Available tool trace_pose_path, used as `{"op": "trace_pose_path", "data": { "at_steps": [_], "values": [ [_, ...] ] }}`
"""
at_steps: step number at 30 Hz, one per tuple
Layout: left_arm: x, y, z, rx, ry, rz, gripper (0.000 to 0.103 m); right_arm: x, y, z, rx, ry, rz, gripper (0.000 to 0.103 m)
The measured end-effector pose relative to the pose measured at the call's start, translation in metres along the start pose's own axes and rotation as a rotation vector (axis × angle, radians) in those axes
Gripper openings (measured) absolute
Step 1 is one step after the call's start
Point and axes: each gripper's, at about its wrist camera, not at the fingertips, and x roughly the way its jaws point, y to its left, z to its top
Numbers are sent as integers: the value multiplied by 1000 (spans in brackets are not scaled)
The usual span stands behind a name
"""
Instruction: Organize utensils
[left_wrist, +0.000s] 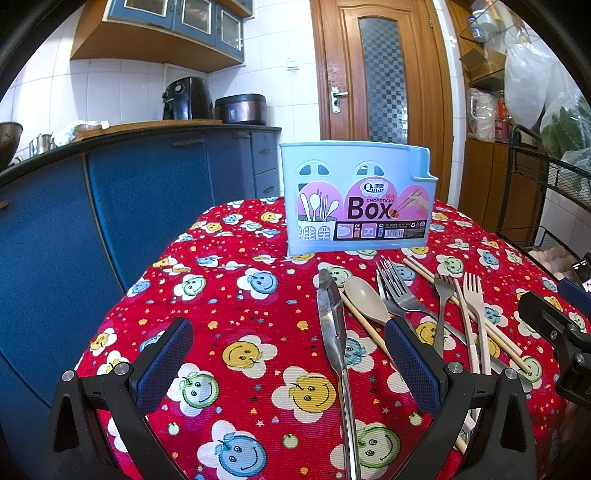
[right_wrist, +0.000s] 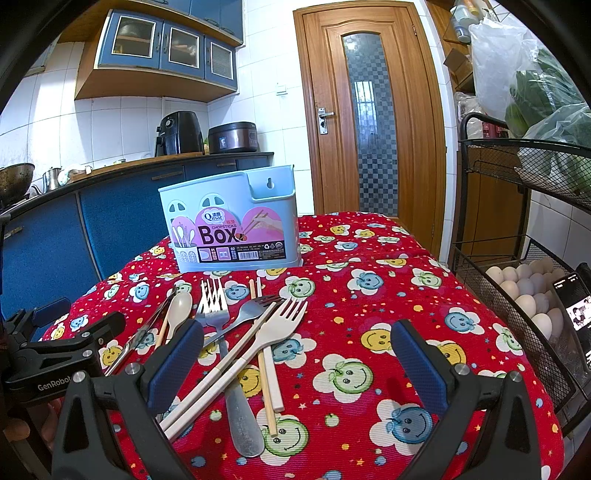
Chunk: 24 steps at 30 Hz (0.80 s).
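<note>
Box: pale blue chopsticks box (left_wrist: 356, 197) upright, ahead of both grippers
Utensils: knife (left_wrist: 334, 332), beige spoon (left_wrist: 365, 301), forks, chopsticks loose on the cloth
Left gripper (left_wrist: 288, 365): wide, empty; knife lies between its fingers
Right gripper (right_wrist: 295, 365): wide, empty

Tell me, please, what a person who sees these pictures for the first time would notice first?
The eye goes first to the red tablecloth with its smiley-face flowers, which fills the lower part of both views. On it, towards the far edge, stands the pale blue chopsticks box with a pink label, upright and apparently empty. In front of the box lies a loose pile of utensils, forks, spoon, knife and chopsticks crossing one another, between the open left gripper and the open right gripper.
</note>
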Motion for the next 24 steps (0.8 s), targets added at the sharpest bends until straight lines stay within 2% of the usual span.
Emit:
{"op": "trace_pose_path", "data": {
  "at_steps": [24],
  "values": [
    [1, 2, 0, 1, 5, -2, 103, 4, -1, 0, 11, 24, 11, 103]
  ]
}}
